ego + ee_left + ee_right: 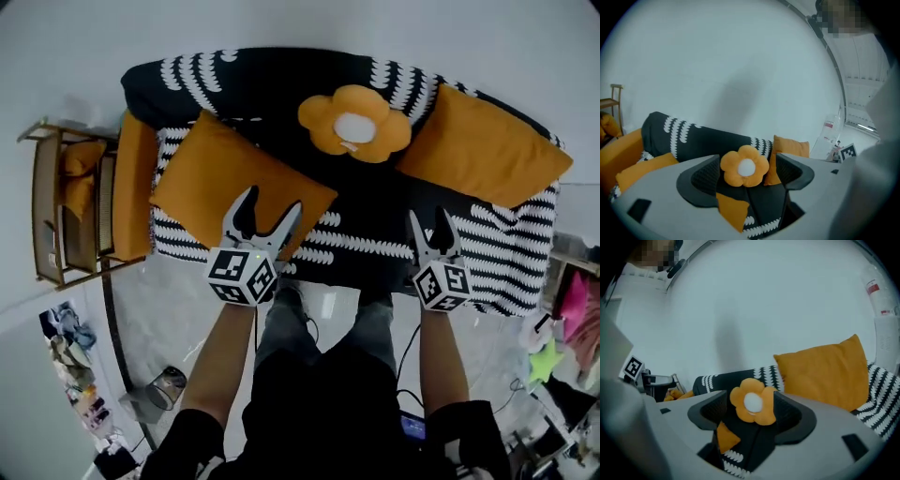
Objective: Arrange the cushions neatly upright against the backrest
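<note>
Bright, even, diffuse light fills all three views, with no glare and no lamp in sight. The head view shows strong fisheye bowing: the sofa (281, 84) curves and the corners darken. In each gripper view a faint grey shadow lies on the pale wall (736, 93), and a dark circular vignette rims the frame. The left gripper (746, 161) and right gripper (751, 399) appear soft up close, while the flower cushion (745, 167) beyond is sharper.

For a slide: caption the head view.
Left gripper and right gripper, both open, face a sofa: flower cushion between orange cushions.
</note>
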Available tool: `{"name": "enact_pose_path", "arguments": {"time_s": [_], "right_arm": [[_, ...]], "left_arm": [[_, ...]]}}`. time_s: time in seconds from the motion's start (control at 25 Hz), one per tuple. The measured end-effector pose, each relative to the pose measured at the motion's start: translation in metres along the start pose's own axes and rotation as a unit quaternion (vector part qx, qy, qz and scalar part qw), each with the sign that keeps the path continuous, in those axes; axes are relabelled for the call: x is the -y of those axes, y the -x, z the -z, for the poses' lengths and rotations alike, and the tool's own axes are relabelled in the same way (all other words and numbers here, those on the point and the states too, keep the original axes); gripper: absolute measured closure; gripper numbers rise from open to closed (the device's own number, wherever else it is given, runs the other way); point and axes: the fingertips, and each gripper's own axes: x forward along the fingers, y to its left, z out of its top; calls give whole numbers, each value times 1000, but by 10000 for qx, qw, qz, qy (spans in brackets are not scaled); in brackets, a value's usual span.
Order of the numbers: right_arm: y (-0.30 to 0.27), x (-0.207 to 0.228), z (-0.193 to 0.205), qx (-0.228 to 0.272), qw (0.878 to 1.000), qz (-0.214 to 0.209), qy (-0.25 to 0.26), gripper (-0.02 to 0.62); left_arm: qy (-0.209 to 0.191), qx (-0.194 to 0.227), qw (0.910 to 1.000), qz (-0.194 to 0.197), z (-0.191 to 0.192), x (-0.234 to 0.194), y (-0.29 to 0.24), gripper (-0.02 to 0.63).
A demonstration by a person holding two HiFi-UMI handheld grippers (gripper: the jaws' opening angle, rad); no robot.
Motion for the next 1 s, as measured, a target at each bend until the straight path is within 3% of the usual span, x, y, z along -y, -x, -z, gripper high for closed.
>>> {"name": "enact_pose_path", "arguments": {"time_s": [0.16, 0.32, 0.48, 0.64, 1.0], "right_arm": [[-24, -89, 27, -289, 9986, -428, 88, 273], [-35, -168, 46, -432, 9975, -555, -69, 276], [-45, -242, 50, -568, 9929, -1038, 122, 276], [-59, -265, 64, -855, 9865, -1364, 311, 276], [-83, -282, 101, -1605, 9702, -1744, 494, 275]], "left_arm": [[-10, 149, 9992, -379, -11, -69, 81, 213], [-130, -9, 9977, -665, -11, -132, 158, 213], [-21, -50, 9940, -1096, -12, -180, 211, 213], [226, -55, 9907, -1340, -6, -194, 217, 213], [506, -314, 9891, -1345, -3, -199, 183, 213]]}}
